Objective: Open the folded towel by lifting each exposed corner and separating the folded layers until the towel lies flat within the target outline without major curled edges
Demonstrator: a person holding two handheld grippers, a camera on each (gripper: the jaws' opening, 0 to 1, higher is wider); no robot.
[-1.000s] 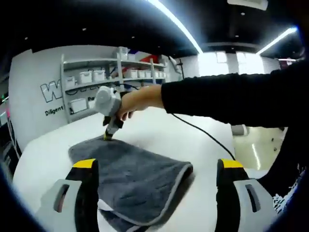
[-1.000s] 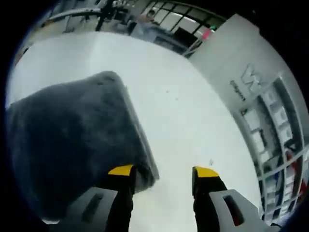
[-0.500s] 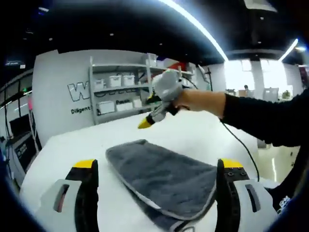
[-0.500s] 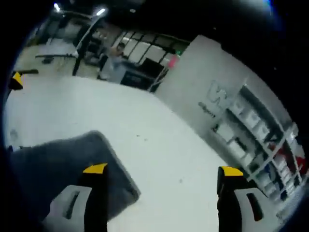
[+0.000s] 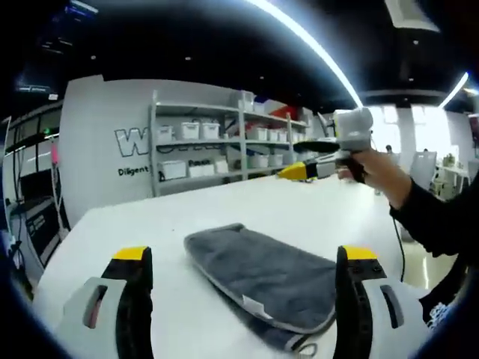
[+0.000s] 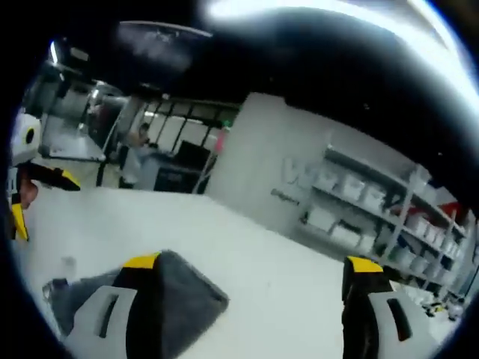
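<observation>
A folded grey towel [image 5: 266, 273] lies on the white desk [image 5: 150, 224] at lower centre of the left gripper view, between the wide-open, empty jaws of the left gripper [image 5: 243, 262]. The right gripper [image 6: 254, 263], raised at upper right of that view, is likewise spread and empty. Soft, limp and light, the towel looks best pinched at the pale-edged corner [image 5: 251, 305] nearest the camera.

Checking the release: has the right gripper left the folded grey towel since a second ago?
Yes. The right gripper, then at the folded grey towel, now hangs open above the white table.
</observation>
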